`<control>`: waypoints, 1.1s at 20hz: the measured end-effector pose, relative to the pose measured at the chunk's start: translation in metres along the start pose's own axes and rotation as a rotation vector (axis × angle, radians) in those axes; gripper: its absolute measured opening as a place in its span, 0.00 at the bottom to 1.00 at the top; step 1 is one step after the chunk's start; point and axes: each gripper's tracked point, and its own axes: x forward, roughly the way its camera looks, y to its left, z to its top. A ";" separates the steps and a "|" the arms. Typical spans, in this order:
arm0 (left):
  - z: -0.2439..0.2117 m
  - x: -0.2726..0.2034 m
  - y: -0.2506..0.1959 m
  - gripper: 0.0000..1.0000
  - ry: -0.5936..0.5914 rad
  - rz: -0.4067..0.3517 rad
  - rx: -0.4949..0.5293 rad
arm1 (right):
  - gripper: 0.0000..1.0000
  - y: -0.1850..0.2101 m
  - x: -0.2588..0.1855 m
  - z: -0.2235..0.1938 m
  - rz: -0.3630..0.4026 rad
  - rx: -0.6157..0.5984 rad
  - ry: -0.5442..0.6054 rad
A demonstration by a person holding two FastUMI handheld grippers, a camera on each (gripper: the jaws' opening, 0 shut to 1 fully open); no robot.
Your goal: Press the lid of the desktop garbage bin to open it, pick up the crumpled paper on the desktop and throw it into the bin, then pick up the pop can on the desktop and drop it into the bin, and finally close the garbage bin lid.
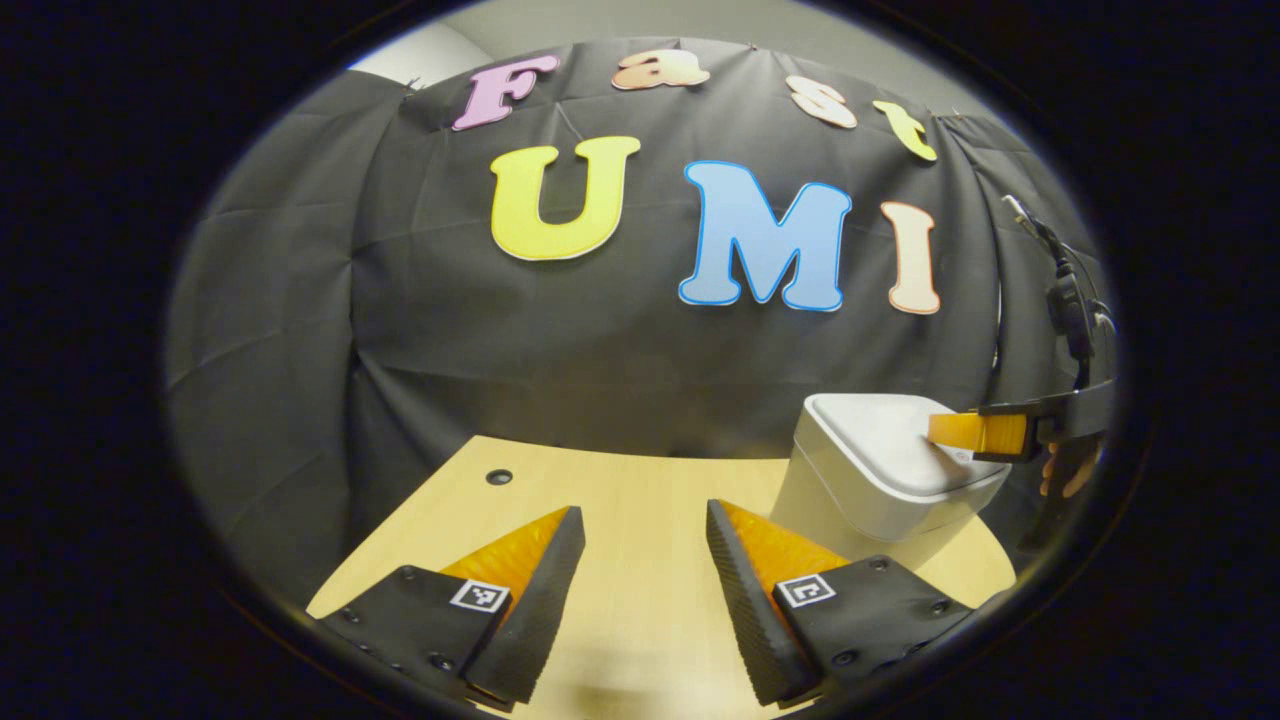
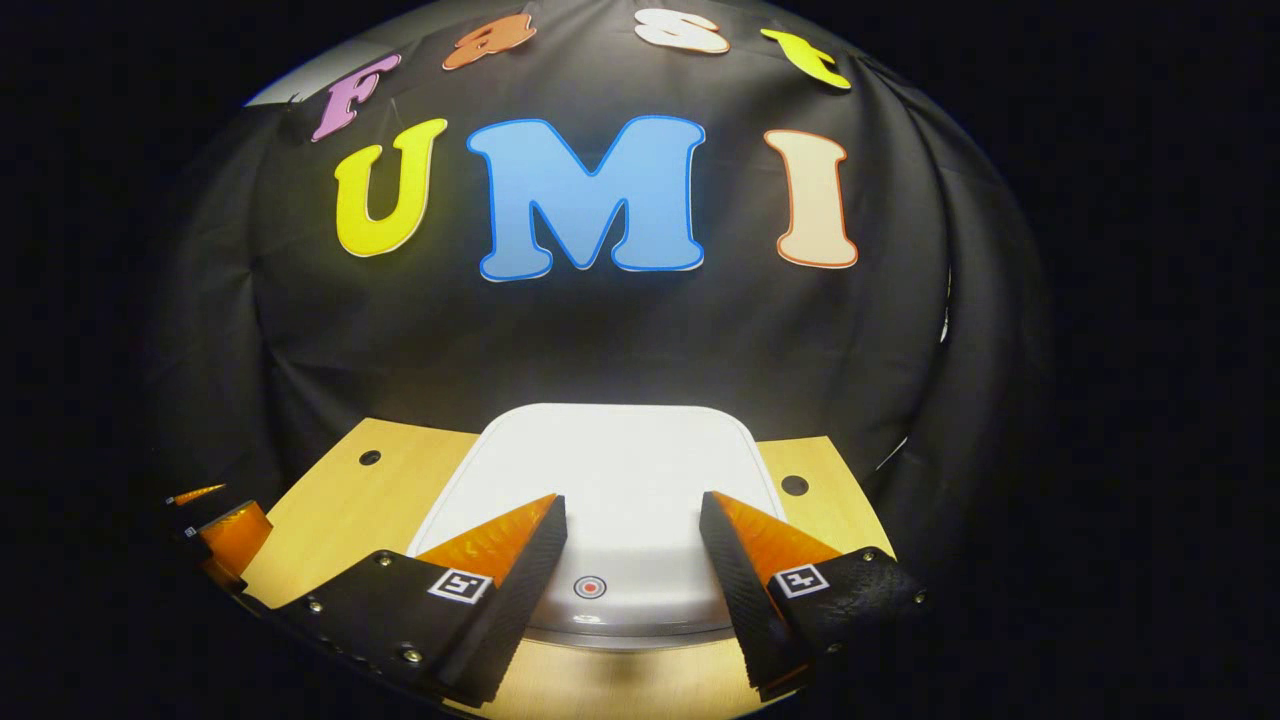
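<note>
Right gripper (image 2: 632, 545): we hold it jaws wide and empty over the shut lid (image 2: 610, 470) of the garbage bin (image 1: 880, 490), straddling its red-ringed button (image 2: 590, 587), probably to press it; left gripper (image 1: 640, 560), equally wide, waits above the bare desktop (image 1: 620, 480).

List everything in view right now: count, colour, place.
garbage bin: 1, white, on the table at the right in the left gripper view; lid shut, with a small round red-ringed mark near its front edge.
table: 1, light wood, under the bin, against the black cloth wall.
table holes: 2 in the right gripper view, dark, either side of the bin.
cable: 1, black, hanging at the right edge.
left hand-held gripper: 1, open, over bare table left of the bin.
right hand-held gripper: 1, open, over the lid's front.
</note>
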 end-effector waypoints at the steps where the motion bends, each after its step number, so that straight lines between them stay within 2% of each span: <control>1: -0.001 0.001 -0.001 0.82 0.002 -0.001 0.002 | 0.87 0.000 0.000 -0.002 0.002 0.003 -0.013; 5: -0.003 0.004 -0.007 0.84 0.007 -0.009 0.018 | 0.87 0.001 0.000 -0.005 -0.006 -0.023 -0.061; 15: -0.001 0.009 -0.016 0.82 0.002 -0.025 0.037 | 0.88 0.001 0.000 -0.011 -0.025 -0.032 -0.153; 16: -0.001 0.008 -0.015 0.84 0.001 -0.022 0.038 | 0.88 0.001 0.000 -0.008 -0.023 -0.024 -0.155; 22: 0.003 0.010 -0.014 0.82 -0.008 -0.016 0.052 | 0.87 -0.001 0.000 -0.005 -0.003 0.031 -0.148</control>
